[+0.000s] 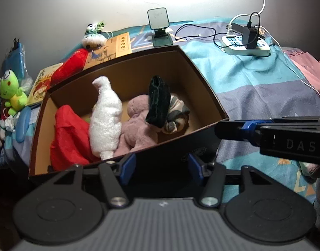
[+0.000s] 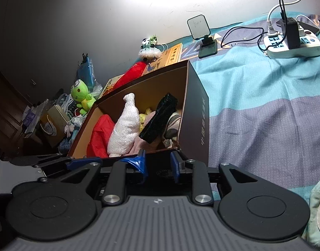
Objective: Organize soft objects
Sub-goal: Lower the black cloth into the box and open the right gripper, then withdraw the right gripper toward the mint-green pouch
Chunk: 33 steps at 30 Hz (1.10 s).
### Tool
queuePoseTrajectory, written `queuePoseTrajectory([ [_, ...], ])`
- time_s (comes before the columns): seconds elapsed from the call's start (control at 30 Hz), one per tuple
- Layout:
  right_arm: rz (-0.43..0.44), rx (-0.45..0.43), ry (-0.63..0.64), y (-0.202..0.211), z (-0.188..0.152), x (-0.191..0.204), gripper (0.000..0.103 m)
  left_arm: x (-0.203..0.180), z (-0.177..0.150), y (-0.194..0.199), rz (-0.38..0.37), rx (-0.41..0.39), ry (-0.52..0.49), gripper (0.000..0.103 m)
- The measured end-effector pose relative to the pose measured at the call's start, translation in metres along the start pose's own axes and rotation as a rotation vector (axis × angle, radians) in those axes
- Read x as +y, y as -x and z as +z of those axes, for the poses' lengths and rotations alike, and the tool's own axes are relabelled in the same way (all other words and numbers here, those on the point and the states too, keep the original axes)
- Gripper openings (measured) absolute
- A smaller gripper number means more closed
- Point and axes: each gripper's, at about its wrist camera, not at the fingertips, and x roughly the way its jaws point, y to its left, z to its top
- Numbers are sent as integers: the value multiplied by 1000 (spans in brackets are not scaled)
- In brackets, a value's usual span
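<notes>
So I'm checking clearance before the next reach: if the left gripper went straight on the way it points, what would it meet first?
Probably the near wall of the cardboard box, right ahead of the left gripper; beyond it, the pink plush. Depth is unclear.

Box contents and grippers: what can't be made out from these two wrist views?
- Box floor near its front wall: left wrist view, hidden by the left gripper body.
- Yellow item: right wrist view, mostly covered by the white plush and dark pouch; identity unclear.
- Right gripper jaws: a small gap shows, nothing visible between them.
- Pale item: right wrist view, cut off by the right edge.
</notes>
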Motion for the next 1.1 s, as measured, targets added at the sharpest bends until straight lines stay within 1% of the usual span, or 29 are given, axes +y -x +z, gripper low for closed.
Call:
queuePoseTrajectory([
  [0.27, -15, 49, -24, 12, -17, -21, 10, -26, -11, -14, -6, 64, -8, 57],
  [0.47, -33, 75, -43, 19, -26, -37, 10, -46, -14, -20, -22, 88, -23, 57],
  [0.63, -49, 86, -56, 26, -33, -49, 10, -61, -16, -25, -36, 107, -43, 58],
  [0.83, -79, 78, -59, 41, -38, -63, 10, -79, -16, -31, -57, 124, -73, 58],
  [1.0, -125, 65, -52, 59, -44, -78, 10, -99, -17, -35, -103, 132, -98, 59],
  [1.1, -168, 51, -75, 75, -47, -95, 10, -112, -18, -36, -156, 131, -117, 59],
])
